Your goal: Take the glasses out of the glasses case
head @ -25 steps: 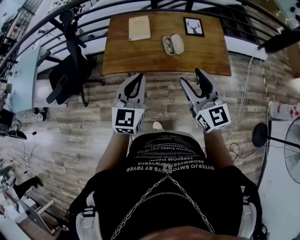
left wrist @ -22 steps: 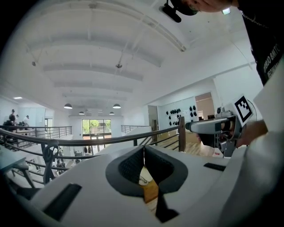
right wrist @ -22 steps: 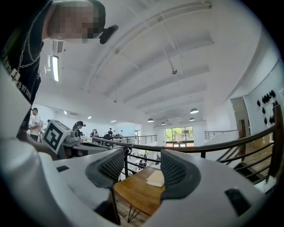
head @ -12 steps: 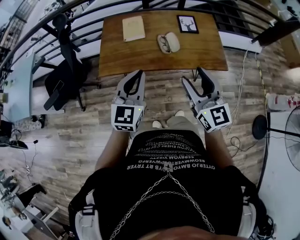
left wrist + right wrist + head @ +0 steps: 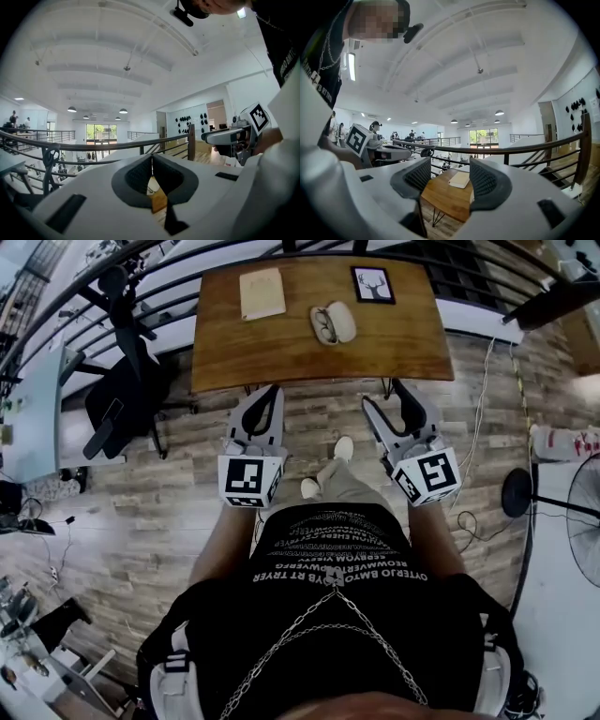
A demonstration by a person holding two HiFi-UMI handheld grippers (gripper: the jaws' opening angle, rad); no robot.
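At 6 o'clock in the head view a person in a black shirt holds both tools out over the plank floor [image 5: 141, 512], level with each other and well apart. The left gripper [image 5: 275, 390] is clenched: its own view shows the pad tips touching, with nothing caught in them and only a sliver of wood seen through the slot below. The right gripper [image 5: 380, 392] is released, its jaws spread wide and empty; in its own view the table edge and the notebook show in the gap. Both tools point to 12 o'clock and stop short of the table's near edge. A white shoe [image 5: 344, 448] shows on the floor between them.

Beyond, at 12 o'clock, stands the wooden table [image 5: 281, 357]. The case [image 5: 345, 322] lies open near the table's middle, toward the far edge. The glasses [image 5: 322, 325] lie in its left half, dark-rimmed, untouched, well away from both tools. At 11 o'clock of the case lies the pale notebook [image 5: 262, 293]; at 1 o'clock lies a framed deer picture [image 5: 372, 284].

A black chair [image 5: 117, 404] stands at 9 o'clock of the table, a fan [image 5: 586, 531] at 3 o'clock of the right gripper. A dark railing [image 5: 511, 149] runs behind the table.
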